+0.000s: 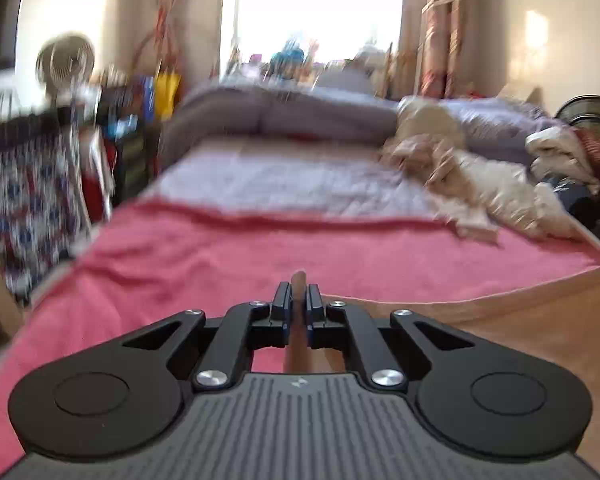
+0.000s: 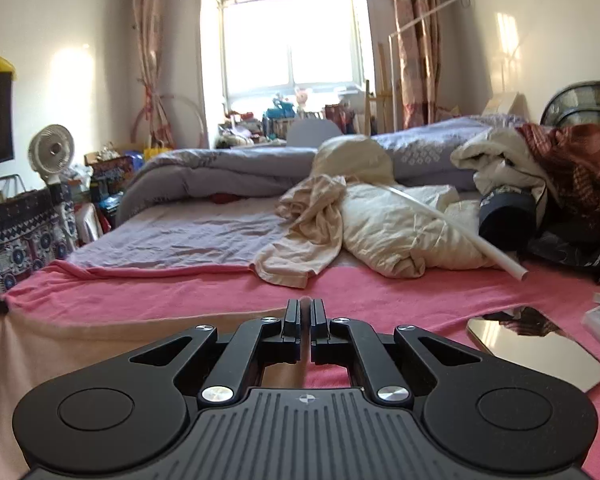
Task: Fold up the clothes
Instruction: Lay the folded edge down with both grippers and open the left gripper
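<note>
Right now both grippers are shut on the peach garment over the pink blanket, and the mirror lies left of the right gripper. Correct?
Not quite: the mirror lies to the right of the right gripper, on the pink blanket, as the right wrist view shows. The rest holds: the right gripper and the left gripper are both shut on the peach garment.

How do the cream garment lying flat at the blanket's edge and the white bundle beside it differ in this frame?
The cream garment is beige and lies limp, spilling onto the pink blanket; the white bundle is paler and heaped thick. A white tube lies across the bundle, none across the garment. Both are unfolded, touching each other, and untouched by either gripper.
</note>
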The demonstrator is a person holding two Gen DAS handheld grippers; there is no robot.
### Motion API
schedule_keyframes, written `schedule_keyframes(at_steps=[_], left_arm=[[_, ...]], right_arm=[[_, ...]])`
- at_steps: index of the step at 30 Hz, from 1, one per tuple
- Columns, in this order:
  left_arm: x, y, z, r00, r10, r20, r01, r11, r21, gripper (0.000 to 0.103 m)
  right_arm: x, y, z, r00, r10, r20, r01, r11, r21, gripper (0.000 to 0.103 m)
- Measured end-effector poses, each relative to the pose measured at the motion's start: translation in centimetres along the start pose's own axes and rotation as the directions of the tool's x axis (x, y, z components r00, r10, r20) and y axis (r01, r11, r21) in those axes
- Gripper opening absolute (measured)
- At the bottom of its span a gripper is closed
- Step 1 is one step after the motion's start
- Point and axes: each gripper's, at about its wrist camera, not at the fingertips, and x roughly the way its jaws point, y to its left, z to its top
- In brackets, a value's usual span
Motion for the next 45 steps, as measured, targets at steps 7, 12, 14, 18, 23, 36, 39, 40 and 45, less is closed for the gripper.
schedule_keyframes(at_steps=[7,12,14,18,23,36,39,40,45], left_arm=[[4.7,0.7,-2.2,0.985,0.082,-0.152,-0.076,0.996,0.048,0.020],[3.7,2.3,-1.2,0.979,0.165,-0.117,-0.162,0.986,0.032,0.068],[2.8,4.1,-0.8,0.974,0.197,-0.112,-0.203,0.979,-0.036,0.068],[-0.2,6.6,-1.0,0.971,0.218,-0.097,-0.231,0.961,-0.150,0.068],[-5.5,4.3,-2.9,0.991,0.124,-0.050,-0.127,0.990,-0.059,0.069],[-10.4,-3.5,-10.4,0.977,-0.044,-0.209,0.060,0.996,0.071,0.087],[-10.3,-2.9,-11.1,0.980,-0.045,-0.193,0.061,0.995,0.078,0.093],[-10.3,-2.9,-11.1,0.980,-0.035,-0.198,0.052,0.995,0.084,0.093],[-10.0,-3.0,-11.4,0.981,-0.030,-0.192,0.047,0.995,0.086,0.095]], right_arm=[[7.9,-0.7,-2.9,0.977,-0.040,-0.208,0.034,0.999,-0.030,0.004],[6.8,-1.7,-3.7,0.971,-0.042,-0.237,0.041,0.999,-0.012,0.008],[4.6,-2.2,-3.4,0.979,-0.033,-0.201,0.029,0.999,-0.022,0.012],[-0.5,-3.3,-3.3,0.985,0.006,-0.173,-0.009,1.000,-0.020,0.020],[-6.2,-3.0,-5.3,0.976,0.061,-0.208,-0.069,0.997,-0.034,0.020],[-8.1,-0.2,-8.7,0.950,0.134,-0.283,-0.139,0.990,0.002,0.021],[-8.1,0.3,-9.3,0.943,0.150,-0.297,-0.150,0.988,0.023,0.021],[-8.1,0.5,-9.5,0.941,0.155,-0.301,-0.153,0.988,0.030,0.021],[-8.4,-0.2,-9.6,0.941,0.158,-0.299,-0.134,0.986,0.099,0.009]])
